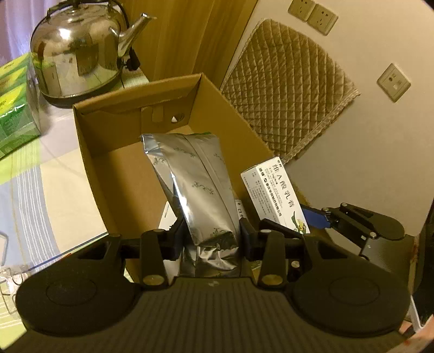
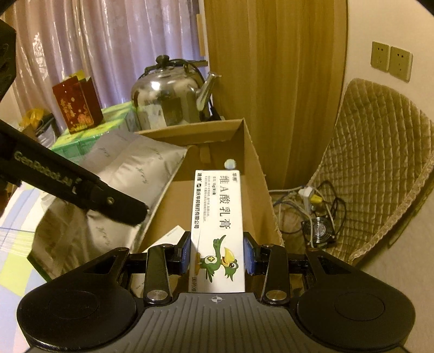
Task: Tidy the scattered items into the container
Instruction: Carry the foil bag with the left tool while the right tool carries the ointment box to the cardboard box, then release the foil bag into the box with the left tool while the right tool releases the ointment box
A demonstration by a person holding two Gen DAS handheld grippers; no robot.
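Glossy crinkled foil pouch [image 1: 198, 190], matt cardboard box [image 1: 114, 173] — mirror-polished metal kettle [image 1: 78, 51].

Shiny steel kettle [image 1: 78, 51] is sitting on the table next to green tissue packs [image 1: 16, 106], quilted cushion [image 1: 287, 89] is leaning on the wall under some sockets [image 1: 312, 13], tangled cables [image 2: 312, 201] lying below.

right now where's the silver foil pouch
The silver foil pouch is clamped in the left gripper, held over the open cardboard box, just left of the white medicine carton held by the right gripper.
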